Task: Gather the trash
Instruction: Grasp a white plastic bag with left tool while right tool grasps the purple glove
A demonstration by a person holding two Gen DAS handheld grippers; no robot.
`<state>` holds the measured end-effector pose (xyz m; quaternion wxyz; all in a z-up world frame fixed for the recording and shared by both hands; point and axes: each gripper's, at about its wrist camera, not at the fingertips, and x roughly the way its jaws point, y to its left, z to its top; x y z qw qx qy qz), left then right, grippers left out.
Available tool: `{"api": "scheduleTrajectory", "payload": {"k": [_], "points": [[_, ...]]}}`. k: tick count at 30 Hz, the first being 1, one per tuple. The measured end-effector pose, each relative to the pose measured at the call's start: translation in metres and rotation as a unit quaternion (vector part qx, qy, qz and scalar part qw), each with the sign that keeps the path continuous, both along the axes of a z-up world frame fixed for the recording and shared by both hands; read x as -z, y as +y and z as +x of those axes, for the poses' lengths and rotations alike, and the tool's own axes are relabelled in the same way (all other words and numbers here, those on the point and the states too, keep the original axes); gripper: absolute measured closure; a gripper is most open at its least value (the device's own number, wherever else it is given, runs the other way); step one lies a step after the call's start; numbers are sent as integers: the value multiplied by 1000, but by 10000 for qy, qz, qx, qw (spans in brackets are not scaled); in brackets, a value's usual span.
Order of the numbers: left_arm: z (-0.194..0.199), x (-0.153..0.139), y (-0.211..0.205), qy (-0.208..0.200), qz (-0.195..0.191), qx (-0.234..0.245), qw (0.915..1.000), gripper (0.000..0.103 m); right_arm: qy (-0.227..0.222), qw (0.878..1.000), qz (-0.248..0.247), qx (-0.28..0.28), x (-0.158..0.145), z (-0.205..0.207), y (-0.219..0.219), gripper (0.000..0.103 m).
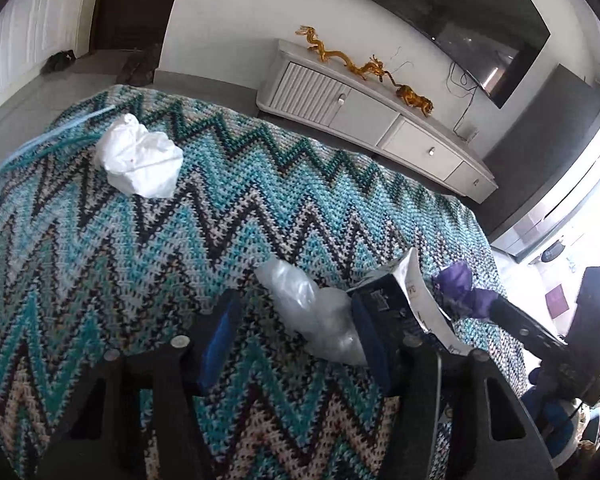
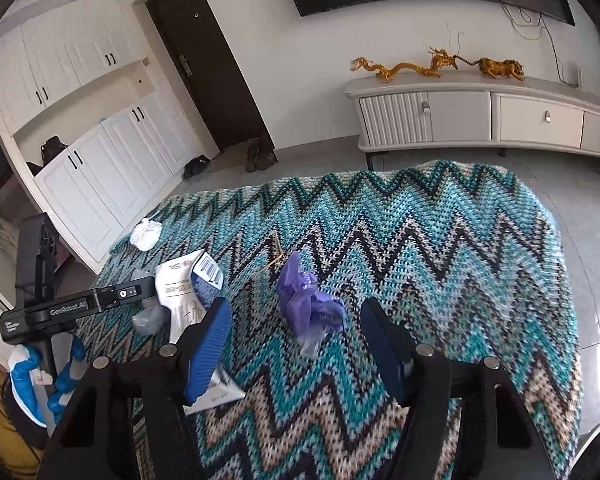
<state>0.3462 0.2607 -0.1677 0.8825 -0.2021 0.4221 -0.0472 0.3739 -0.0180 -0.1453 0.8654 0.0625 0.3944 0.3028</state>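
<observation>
Both tongs spread wide, holding nothing. Right gripper (image 2: 296,344) poised over crumpled purple plastic wrapper (image 2: 310,304) mid-blanket, between the pads. Left gripper (image 1: 296,344) near clear plastic bag (image 1: 316,320), beside torn blue carton (image 1: 392,300). White tissue wad (image 1: 140,156) far off on zigzag knit blanket (image 1: 100,260). Wrapper likely featherlight, soft, slippery; best pinched across its bunched middle.

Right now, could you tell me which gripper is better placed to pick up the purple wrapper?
Right: the purple wrapper lies between the open right gripper fingers; the left gripper frames clear plastic.
</observation>
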Motion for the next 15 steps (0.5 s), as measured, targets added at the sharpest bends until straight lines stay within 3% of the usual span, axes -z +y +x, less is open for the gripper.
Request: {"api": "scheduleTrajectory", "payload": {"k": [3, 5, 7, 15], "points": [[3, 0, -3, -38, -162, 154, 9997, 74, 193, 9998, -38, 24, 11, 12, 4, 53], [2, -3, -9, -85, -33, 188, 9998, 79, 365, 9993, -47, -18, 19, 17, 5, 67], [-2, -6, -13, -133, 7, 224, 9997, 84, 376, 9993, 16, -5, 18, 16, 2, 67], [-51, -32, -11, -385, 304, 188, 9986, 85, 138, 9998, 14, 116, -1, -24, -26, 68]]}}
